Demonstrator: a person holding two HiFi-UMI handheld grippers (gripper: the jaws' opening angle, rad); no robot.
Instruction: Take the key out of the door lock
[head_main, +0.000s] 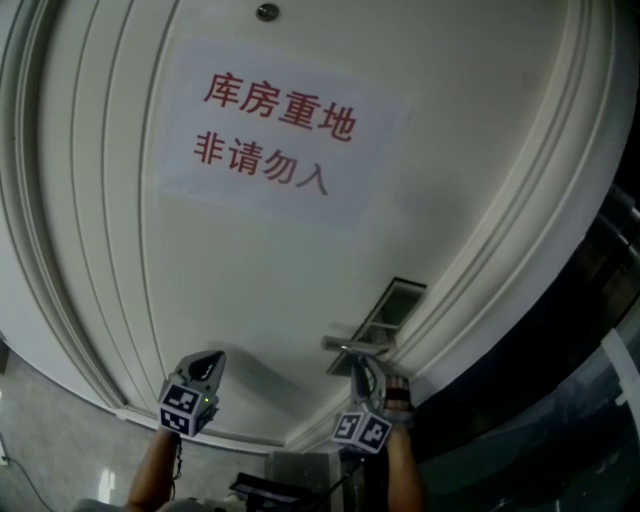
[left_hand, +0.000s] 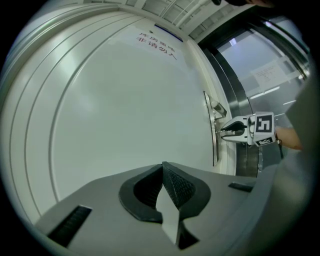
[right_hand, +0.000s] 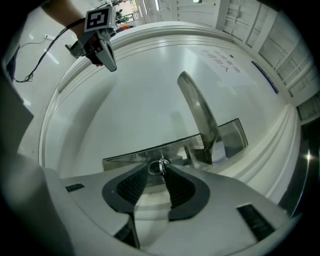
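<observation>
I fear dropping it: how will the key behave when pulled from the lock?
The key looks like small, thin metal, so it is probably stiff and light. The right gripper's jaws pinch it only at their tips, so it might slip or twist.

The door (head_main: 250, 250) is filling the whole front, barring any push forward. In the head view its bare panel, from 9 to 11 o'clock of the lock plate (head_main: 392, 308), is lying open, and the left hand-held gripper (head_main: 208, 362) is hovering before it with free air around. The handle (head_main: 352, 345) is jutting out at 12 o'clock of the right hand-held gripper (head_main: 358, 368), crowding the tips that are pinching the key (right_hand: 161, 166) at the plate. At 3 o'clock the stepped door frame (head_main: 500, 270) is standing proud, narrowing sideways room. Toward 6 o'clock, back along the person's arms, the space is lying open.
</observation>
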